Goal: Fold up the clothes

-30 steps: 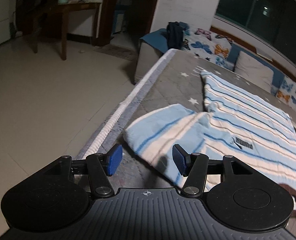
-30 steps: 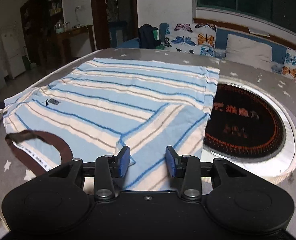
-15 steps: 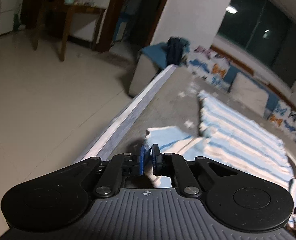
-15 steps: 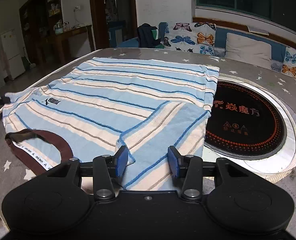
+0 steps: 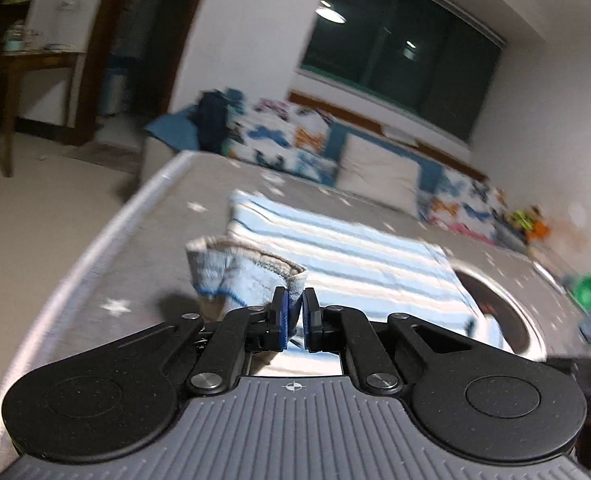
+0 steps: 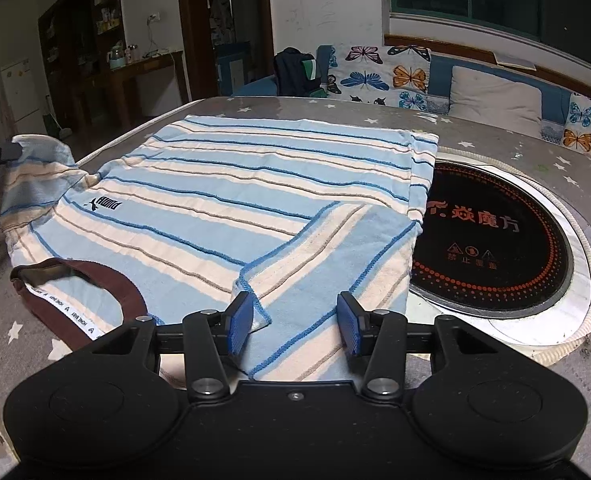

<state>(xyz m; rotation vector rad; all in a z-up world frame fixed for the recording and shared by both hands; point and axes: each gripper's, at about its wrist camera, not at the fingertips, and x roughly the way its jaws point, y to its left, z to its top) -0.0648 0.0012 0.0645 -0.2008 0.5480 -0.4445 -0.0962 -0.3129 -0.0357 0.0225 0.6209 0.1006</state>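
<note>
A sleeve (image 5: 239, 276) of the striped shirt (image 6: 223, 200) is pinched by the left gripper (image 5: 294, 312), lifted off the star-printed grey table (image 6: 495, 136). The right gripper (image 6: 295, 320) is held wide over the folded sleeve; a butterfly-print sofa (image 6: 407, 76) lies beyond.

The left wrist camera sat low behind the left gripper (image 5: 294, 314), tilted and blurred, and looked close along the table's (image 5: 143, 248) left edge toward the sofa (image 5: 295, 148) and window (image 5: 399, 52). The right wrist camera sat behind the right gripper (image 6: 294, 326), level and sharp, and faced the same sofa. Both views shared the striped shirt (image 6: 255, 184), the round cooktop (image 6: 491, 248) and the far wall.
</note>
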